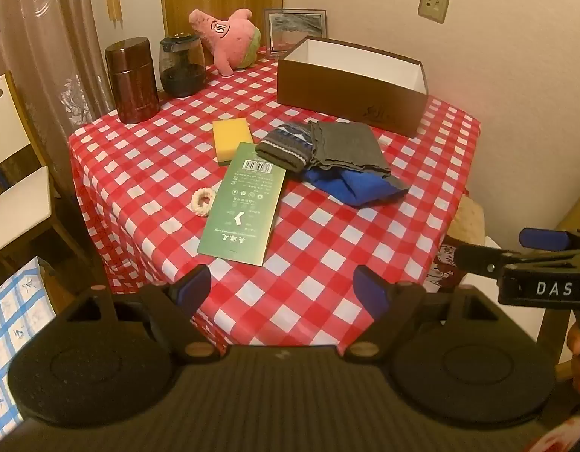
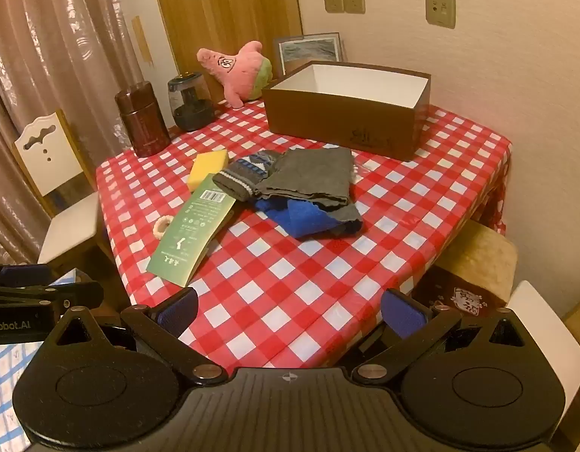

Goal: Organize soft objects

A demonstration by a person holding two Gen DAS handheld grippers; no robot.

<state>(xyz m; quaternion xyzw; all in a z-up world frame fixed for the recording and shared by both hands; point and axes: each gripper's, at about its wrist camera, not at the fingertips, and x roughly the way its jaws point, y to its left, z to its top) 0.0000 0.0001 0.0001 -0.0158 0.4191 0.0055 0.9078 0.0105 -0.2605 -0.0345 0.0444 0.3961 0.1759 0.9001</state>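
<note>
Left wrist view: a small heap of soft things lies near the middle of the table point(image 1: 327, 241), which is covered in a glossy red-and-white checked cloth. A folded grey cloth point(image 1: 346, 147) with wavy edges sits on top, overlapping a bright blue fabric item point(image 1: 350, 186) beneath it; against their left side rests a knitted sock point(image 1: 286, 147), patterned in blue and grey with a ribbed cuff. Just left of the sock is a yellow sponge block point(image 1: 231, 139), its near end under the corner of a flat green card package point(image 1: 244, 203) printed with a barcode. A cream fuzzy hair ring point(image 1: 202, 203) lies beside the card's left edge. Behind the heap stands an open brown box point(image 1: 350, 90) with a white inside, rectangular and stiff-walled. At the far corner a pink plush starfish toy point(image 1: 229, 37) leans near a dark round jar point(image 1: 182, 66) and a brown cylindrical canister point(image 1: 132, 79); a framed picture point(image 1: 295, 28) stands against the wall.

The left gripper point(image 1: 280, 288) hovers over the near table edge, its blue-padded fingers spread apart and holding nothing. In the right wrist view the right gripper point(image 2: 290, 310) is likewise spread wide and bare, well short of the heap.
</note>
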